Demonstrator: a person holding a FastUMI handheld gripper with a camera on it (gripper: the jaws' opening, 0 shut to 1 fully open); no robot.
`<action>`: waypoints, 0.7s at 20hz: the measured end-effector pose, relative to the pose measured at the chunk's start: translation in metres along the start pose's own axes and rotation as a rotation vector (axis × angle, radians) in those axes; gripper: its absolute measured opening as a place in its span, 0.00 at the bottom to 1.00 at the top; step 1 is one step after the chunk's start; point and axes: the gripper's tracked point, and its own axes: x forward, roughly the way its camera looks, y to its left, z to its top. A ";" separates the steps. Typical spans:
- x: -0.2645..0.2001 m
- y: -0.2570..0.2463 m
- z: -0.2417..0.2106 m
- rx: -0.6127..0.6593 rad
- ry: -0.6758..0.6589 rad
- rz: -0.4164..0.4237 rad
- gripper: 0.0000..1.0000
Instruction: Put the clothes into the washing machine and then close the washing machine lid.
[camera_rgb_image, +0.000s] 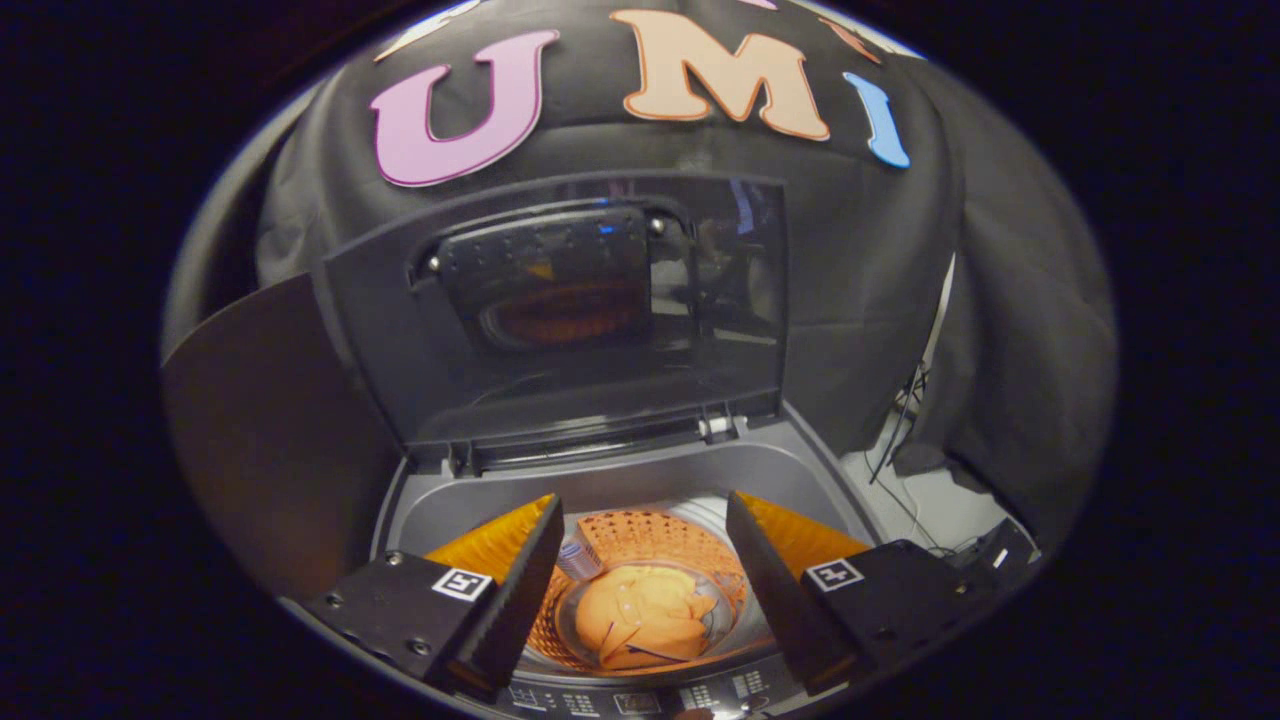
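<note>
Claw (645, 590) nearest, fingers wide apart and empty above the washing machine (640, 480) drum, orange clothes (640, 620) lying at its bottom between them; lid (560, 310) upright behind, best hooked at its top edge and lowered gently.

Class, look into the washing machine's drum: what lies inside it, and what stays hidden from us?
Inside the drum lies an orange garment, bunched on the bottom. It covers the drum floor beneath it. The lid stands raised behind, and the open gripper holds nothing.
</note>
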 end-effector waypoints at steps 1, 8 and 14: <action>-0.005 0.002 0.009 -0.008 -0.012 0.007 0.98; -0.027 0.020 0.070 -0.082 -0.119 0.029 0.98; -0.023 0.033 0.138 -0.096 -0.260 0.023 0.98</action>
